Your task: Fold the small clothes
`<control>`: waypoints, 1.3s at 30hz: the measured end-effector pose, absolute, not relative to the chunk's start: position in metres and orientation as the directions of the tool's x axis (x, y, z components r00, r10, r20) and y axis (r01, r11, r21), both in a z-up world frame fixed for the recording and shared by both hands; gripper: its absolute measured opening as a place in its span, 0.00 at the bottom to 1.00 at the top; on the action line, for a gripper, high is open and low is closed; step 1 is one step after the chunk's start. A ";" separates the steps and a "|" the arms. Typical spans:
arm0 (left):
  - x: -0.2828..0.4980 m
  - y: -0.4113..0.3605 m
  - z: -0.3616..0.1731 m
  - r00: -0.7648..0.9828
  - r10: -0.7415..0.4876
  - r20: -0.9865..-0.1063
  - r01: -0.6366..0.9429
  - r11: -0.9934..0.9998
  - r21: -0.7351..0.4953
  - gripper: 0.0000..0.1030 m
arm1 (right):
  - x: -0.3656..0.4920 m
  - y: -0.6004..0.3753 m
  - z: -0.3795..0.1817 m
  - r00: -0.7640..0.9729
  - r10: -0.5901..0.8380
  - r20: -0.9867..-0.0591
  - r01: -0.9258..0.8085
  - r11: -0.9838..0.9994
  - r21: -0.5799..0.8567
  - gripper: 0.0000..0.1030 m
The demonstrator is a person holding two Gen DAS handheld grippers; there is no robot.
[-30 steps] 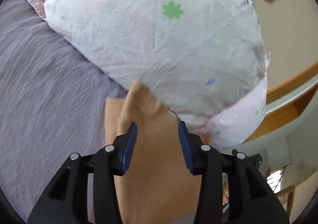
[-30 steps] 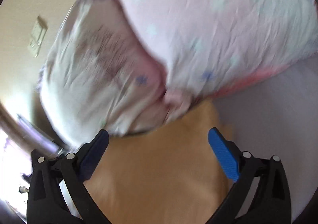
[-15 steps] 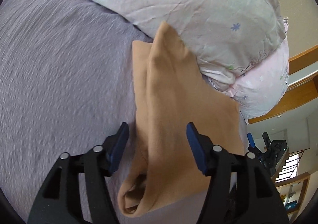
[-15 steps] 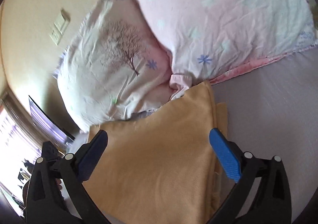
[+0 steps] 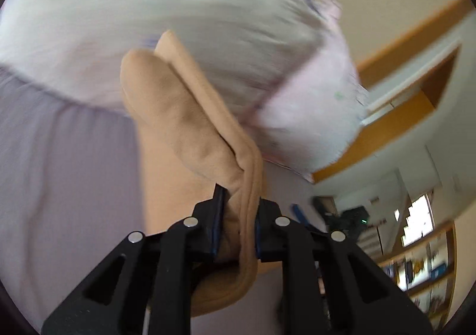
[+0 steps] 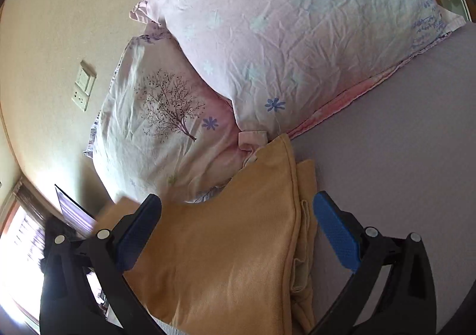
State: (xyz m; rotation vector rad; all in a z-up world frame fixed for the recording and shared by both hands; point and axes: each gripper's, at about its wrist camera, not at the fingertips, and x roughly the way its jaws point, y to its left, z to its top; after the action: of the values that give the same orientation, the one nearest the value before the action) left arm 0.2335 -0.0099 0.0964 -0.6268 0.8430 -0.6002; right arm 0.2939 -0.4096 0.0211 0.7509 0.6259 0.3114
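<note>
Left wrist view: tan garment (image 5: 190, 126), folded, bunched in left gripper (image 5: 236, 225).

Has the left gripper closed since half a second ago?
Yes. The left gripper has shut on the tan garment's edge, lifting it toward the pillows.

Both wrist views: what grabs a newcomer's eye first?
The tan garment, lying folded on the lavender bedsheet against two floral pillows. In the left view, the left gripper is shut on its thick edge; the right gripper hangs wide open over it.
</note>
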 end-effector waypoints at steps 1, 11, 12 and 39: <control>0.238 -0.030 0.100 0.503 -0.721 -0.476 0.266 0.653 -0.709 0.17 | 0.292 -0.411 0.024 0.788 0.451 -0.420 -0.036 0.715 0.698 0.99; 0.280 -0.160 0.052 0.204 -0.924 -0.324 0.310 0.375 -0.874 0.40 | 0.281 -0.449 0.020 0.813 0.384 -0.438 0.066 0.686 0.724 0.99; 0.272 -0.146 0.057 0.249 -0.905 -0.345 0.327 0.414 -0.850 0.46 | 0.280 -0.451 0.021 0.812 0.380 -0.443 0.072 0.688 0.722 0.99; 0.199 -0.013 0.017 0.391 -0.676 -0.625 0.308 0.736 -0.603 0.35 | 0.293 -0.330 -0.005 0.406 0.799 -0.444 -0.276 0.571 0.773 0.38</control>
State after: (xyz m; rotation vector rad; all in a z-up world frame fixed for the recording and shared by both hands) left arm 0.1992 -0.0133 0.0173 -0.4264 0.9844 -0.6494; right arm 0.2931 -0.3301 -0.0047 0.6691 0.9116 0.7453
